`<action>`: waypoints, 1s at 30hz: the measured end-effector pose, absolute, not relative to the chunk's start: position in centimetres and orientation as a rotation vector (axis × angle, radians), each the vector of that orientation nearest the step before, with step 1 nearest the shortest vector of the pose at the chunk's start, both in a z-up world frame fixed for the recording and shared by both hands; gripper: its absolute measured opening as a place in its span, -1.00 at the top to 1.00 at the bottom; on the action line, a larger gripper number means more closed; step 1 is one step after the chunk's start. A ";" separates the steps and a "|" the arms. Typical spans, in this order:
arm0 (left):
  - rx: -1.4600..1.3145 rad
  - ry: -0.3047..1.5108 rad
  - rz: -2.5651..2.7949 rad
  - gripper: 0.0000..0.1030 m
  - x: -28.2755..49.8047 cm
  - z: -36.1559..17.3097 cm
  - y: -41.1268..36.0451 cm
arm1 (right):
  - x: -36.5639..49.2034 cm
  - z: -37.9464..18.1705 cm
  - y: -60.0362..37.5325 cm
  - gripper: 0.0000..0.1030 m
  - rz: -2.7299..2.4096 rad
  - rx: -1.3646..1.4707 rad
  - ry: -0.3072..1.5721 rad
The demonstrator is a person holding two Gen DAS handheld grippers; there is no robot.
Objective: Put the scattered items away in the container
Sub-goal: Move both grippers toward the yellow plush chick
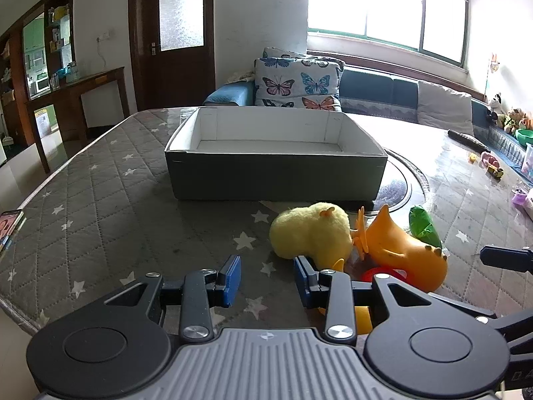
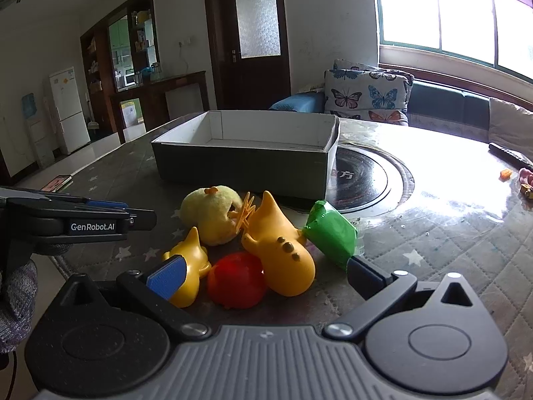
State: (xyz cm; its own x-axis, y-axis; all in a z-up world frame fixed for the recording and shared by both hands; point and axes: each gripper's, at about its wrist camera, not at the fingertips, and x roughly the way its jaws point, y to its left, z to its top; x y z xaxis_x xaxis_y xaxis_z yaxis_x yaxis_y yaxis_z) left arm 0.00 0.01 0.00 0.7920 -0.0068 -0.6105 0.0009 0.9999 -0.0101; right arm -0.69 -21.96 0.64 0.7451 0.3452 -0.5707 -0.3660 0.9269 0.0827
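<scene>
Quilted table (image 1: 100,200): box (image 1: 276,176) at twelve o'clock looks empty; toys (image 2: 283,246) unpicked; left gripper (image 1: 266,280) and right gripper (image 2: 263,273) both wide, holding nothing.

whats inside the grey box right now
The grey box shows only bare white inner walls and a strip of white floor along the far side. Its near wall hides the front part of the floor in both views, so something small lying there cannot be ruled out.

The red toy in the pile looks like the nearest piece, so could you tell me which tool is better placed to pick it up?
Probably the right tool. It is open, and the red toy lies just ahead between its fingers. The left tool, also open, faces bare mat beside the yellow plush.
</scene>
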 end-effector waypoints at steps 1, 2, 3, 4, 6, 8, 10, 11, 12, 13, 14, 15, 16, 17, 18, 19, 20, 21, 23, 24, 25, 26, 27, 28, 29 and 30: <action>-0.010 0.658 -0.006 0.26 0.0 0.0 0.0 | -0.7 0.6 -21.9 -1.00 0.390 -0.036 0.618; -0.010 0.660 -0.007 0.26 0.0 0.0 0.1 | -0.6 0.6 -21.9 -1.00 0.390 -0.037 0.619; -0.010 0.662 -0.008 0.26 -0.1 -0.1 0.2 | -0.6 0.6 -21.9 -1.00 0.391 -0.038 0.620; -0.007 0.662 -0.009 0.26 -0.3 -0.1 0.3 | -0.5 0.6 -21.9 -1.00 0.392 -0.038 0.621; 0.024 0.664 -0.007 0.26 -0.5 -0.2 -0.3 | -0.5 0.5 -21.9 -1.00 0.393 -0.040 0.622; 0.016 0.670 -0.012 0.26 -0.6 -0.2 -0.4 | -0.5 0.5 -21.8 -1.00 0.394 -0.044 0.619; 0.005 0.687 -0.015 0.26 -0.2 -0.3 -0.2 | -0.8 0.5 -21.5 -1.00 0.396 -0.047 0.616; 0.002 0.686 -0.016 0.26 -0.2 -0.3 0.0 | -0.7 0.5 -21.8 -1.00 0.399 -0.036 0.617; 0.000 0.684 -0.018 0.26 -0.3 -0.3 0.2 | -0.7 0.4 -21.9 -1.00 0.400 -0.031 0.617; -0.002 0.683 -0.019 0.26 -0.4 -0.4 0.4 | -0.9 0.5 -21.8 -1.00 0.402 -0.032 0.618; 0.000 0.684 -0.018 0.26 -0.4 -0.4 0.4 | -1.0 0.5 -21.8 -1.00 0.403 -0.032 0.620; 0.001 0.685 -0.017 0.26 -0.4 -0.4 0.4 | -1.0 0.5 -21.8 -1.00 0.403 -0.033 0.621; 0.003 0.686 -0.017 0.26 -0.3 -0.4 0.4 | -1.0 0.5 -21.7 -1.00 0.403 -0.034 0.622; 0.004 0.687 -0.017 0.26 -0.3 -0.5 0.4 | -1.0 0.5 -21.7 -1.00 0.403 -0.034 0.623; 0.006 0.688 -0.017 0.26 -0.2 -0.5 0.3 | -1.0 0.4 -21.7 -1.00 0.403 -0.035 0.623; 0.006 0.689 -0.018 0.26 -0.3 -0.6 0.3 | -1.0 0.5 -21.6 -1.00 0.403 -0.036 0.624; 0.006 0.690 -0.018 0.26 -0.3 -0.6 0.2 | -1.0 0.5 -21.6 -1.00 0.403 -0.038 0.625; 0.006 0.692 -0.019 0.26 -0.3 -0.7 0.2 | -1.0 0.4 -21.6 -1.00 0.403 -0.039 0.626; 0.007 0.695 -0.021 0.26 -0.3 -0.8 0.2 | -1.0 0.4 -21.6 -1.00 0.403 -0.039 0.628; 0.009 0.695 -0.022 0.26 -0.3 -0.8 0.2 | -1.0 0.4 -21.6 -1.00 0.403 -0.040 0.629; 0.010 0.694 -0.023 0.26 -0.4 -0.8 0.2 | -0.9 0.4 -21.6 -1.00 0.404 -0.040 0.631; 0.010 0.694 -0.025 0.26 -0.4 -0.7 0.2 | -0.9 0.3 -21.6 -1.00 0.405 -0.040 0.632; 0.010 0.695 -0.026 0.26 -0.5 -0.7 0.3 | -1.0 0.3 -21.6 -1.00 0.406 -0.041 0.633; 0.010 0.695 -0.027 0.26 -0.5 -0.7 0.3 | -1.0 0.3 -21.6 -1.00 0.408 -0.042 0.634; 0.011 0.695 -0.028 0.26 -0.6 -0.7 0.3 | -1.0 0.3 -21.5 -1.00 0.409 -0.044 0.635; 0.012 0.696 -0.029 0.26 -0.6 -0.7 0.3 | -1.0 0.2 -21.5 -1.00 0.409 -0.046 0.636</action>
State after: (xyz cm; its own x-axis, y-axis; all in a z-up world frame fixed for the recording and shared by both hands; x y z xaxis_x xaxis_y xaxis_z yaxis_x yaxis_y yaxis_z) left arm -0.60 0.27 -0.66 0.7671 -0.0225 -0.6411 0.0303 0.9995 0.0012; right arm -1.01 -21.49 0.23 0.7277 0.3575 -0.5854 -0.3851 0.9192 0.0825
